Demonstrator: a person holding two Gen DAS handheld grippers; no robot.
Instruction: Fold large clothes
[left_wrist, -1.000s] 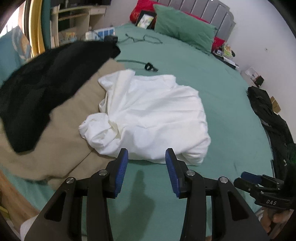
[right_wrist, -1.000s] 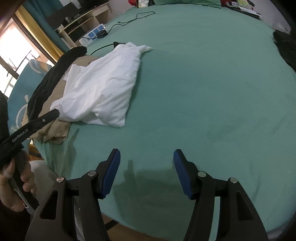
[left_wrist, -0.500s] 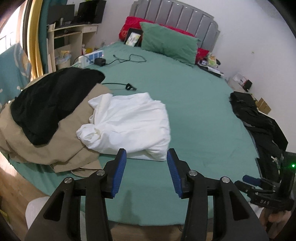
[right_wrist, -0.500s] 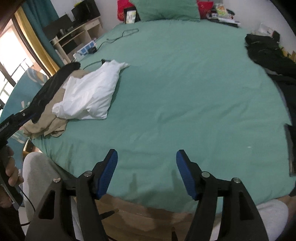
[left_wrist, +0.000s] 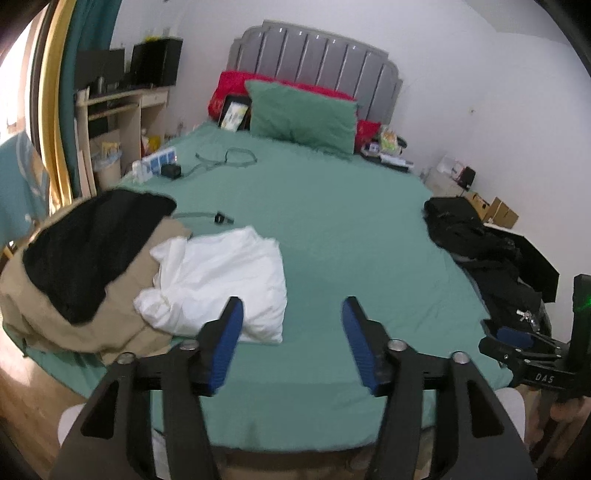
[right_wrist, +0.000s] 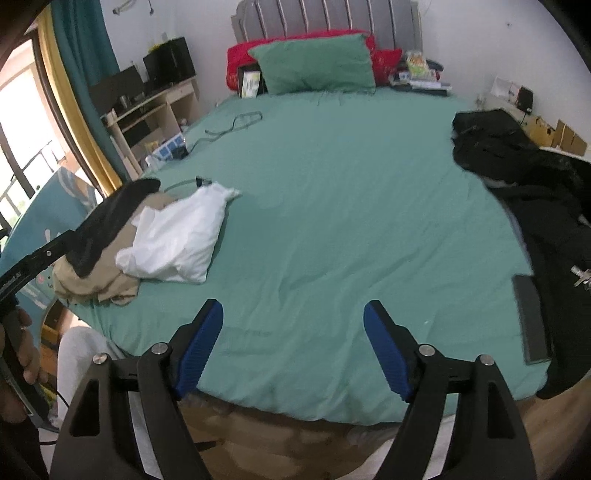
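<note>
left wrist view has the left gripper (left_wrist: 291, 341) level above the near edge of the green bed (left_wrist: 332, 236), jaws spread and empty, the right gripper (right_wrist: 293, 345) likewise released, folded white garment (left_wrist: 221, 284) beyond on the bed's left side against a tan-and-black clothes heap (left_wrist: 74, 273), green pillow (left_wrist: 301, 114) farthest.

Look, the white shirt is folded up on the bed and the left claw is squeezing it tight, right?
Not quite. The white shirt is folded on the bed, but the left claw isn't squeezing it. The left wrist view shows the jaws spread wide with nothing between them, held back from the shirt near the bed's edge. The right claw is open too.
</note>
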